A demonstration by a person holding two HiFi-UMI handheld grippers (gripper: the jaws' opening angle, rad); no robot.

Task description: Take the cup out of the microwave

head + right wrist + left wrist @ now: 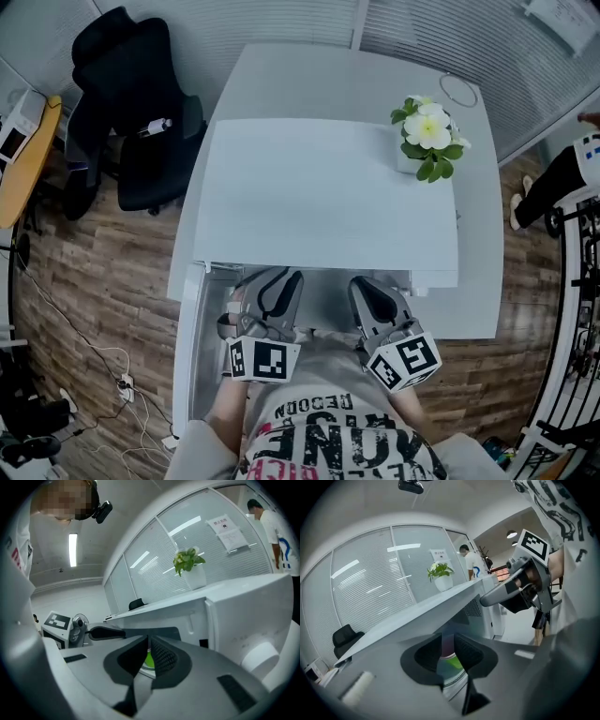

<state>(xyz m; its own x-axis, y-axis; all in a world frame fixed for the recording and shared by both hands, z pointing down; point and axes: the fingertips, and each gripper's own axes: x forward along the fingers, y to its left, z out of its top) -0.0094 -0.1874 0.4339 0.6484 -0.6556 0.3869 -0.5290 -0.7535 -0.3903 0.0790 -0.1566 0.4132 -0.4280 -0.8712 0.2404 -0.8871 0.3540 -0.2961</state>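
Observation:
The white microwave [328, 197] stands on a white table, and both grippers reach toward its front opening. The cup [451, 667], with a green band over white, shows through the gap of my left gripper [449, 641]. The left pads stand apart and do not press on it. My right gripper [148, 641] has its jaws drawn to a narrow slit, and the green of the cup [148, 660] fills that slit. In the head view the left gripper [272, 295] and the right gripper [375, 300] sit side by side, and the cup is hidden under them.
A potted white flower [428, 136] stands on the microwave's top right corner. The microwave door [190, 347] hangs open at the left. A black office chair [131, 112] stands far left, with cables [122, 384] on the wooden floor. A person [562, 178] stands at the right edge.

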